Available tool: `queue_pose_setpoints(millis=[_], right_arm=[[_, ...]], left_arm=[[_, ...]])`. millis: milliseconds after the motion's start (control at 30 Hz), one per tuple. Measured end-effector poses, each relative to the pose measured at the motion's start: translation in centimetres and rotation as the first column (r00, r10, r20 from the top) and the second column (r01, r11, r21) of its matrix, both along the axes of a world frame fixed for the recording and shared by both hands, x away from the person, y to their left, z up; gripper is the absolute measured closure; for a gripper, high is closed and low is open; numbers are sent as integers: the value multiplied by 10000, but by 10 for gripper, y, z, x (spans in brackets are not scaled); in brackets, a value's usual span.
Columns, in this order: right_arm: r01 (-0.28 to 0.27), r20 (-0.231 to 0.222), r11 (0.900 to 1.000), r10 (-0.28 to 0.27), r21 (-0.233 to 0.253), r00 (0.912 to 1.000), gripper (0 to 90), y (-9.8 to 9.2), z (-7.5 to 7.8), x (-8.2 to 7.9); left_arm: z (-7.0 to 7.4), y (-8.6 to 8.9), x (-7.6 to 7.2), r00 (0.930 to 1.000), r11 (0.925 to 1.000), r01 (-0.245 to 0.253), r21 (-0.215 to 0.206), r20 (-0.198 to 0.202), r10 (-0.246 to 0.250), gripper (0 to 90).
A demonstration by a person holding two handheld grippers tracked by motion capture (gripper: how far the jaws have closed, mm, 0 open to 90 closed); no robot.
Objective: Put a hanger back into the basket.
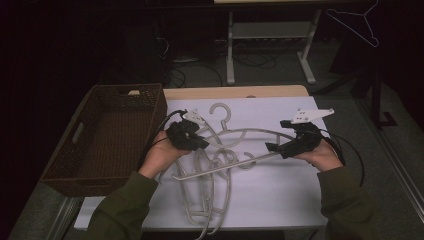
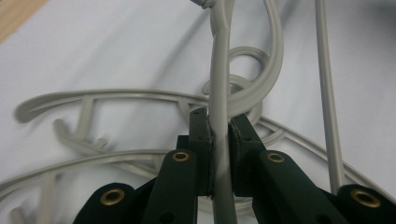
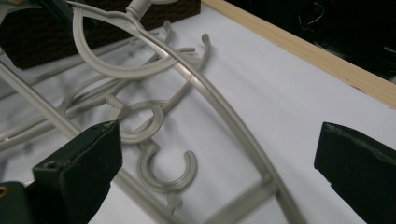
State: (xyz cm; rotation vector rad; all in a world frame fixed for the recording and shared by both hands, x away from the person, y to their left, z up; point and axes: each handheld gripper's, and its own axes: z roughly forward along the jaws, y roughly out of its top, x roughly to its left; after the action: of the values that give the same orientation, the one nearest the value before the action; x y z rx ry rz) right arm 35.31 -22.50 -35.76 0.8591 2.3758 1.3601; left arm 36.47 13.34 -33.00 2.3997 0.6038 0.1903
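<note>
A grey plastic hanger (image 1: 245, 131) is held up over the white-covered table, hook (image 1: 220, 112) pointing away from me. My left gripper (image 1: 201, 142) is shut on its left arm; in the left gripper view the jaws pinch the grey arm (image 2: 219, 93) at the left gripper (image 2: 219, 119). My right gripper (image 1: 274, 148) is at the hanger's right end, open. In the right gripper view the right gripper (image 3: 222, 135) has its jaws wide apart, with the hanger's arm (image 3: 210, 95) running between them untouched. More grey hangers (image 1: 210, 192) lie tangled beneath.
A brown wicker basket (image 1: 155, 107) stands at the table's left, with nothing in it that I can see. The white cover (image 1: 270, 195) is bare at the front right, and a wooden table edge (image 1: 235, 92) runs along the back. A loose hook (image 3: 166, 170) lies below the right gripper.
</note>
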Motion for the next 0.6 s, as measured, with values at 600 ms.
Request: queue_pose_setpoints(millis=[600], right_arm=[[789, -121, 9961, -785, 397, 9968, 0, -17, -13, -12]], left_arm=[[47, 55, 7, 9906, 9917, -1224, -392, 562, 1245, 819]])
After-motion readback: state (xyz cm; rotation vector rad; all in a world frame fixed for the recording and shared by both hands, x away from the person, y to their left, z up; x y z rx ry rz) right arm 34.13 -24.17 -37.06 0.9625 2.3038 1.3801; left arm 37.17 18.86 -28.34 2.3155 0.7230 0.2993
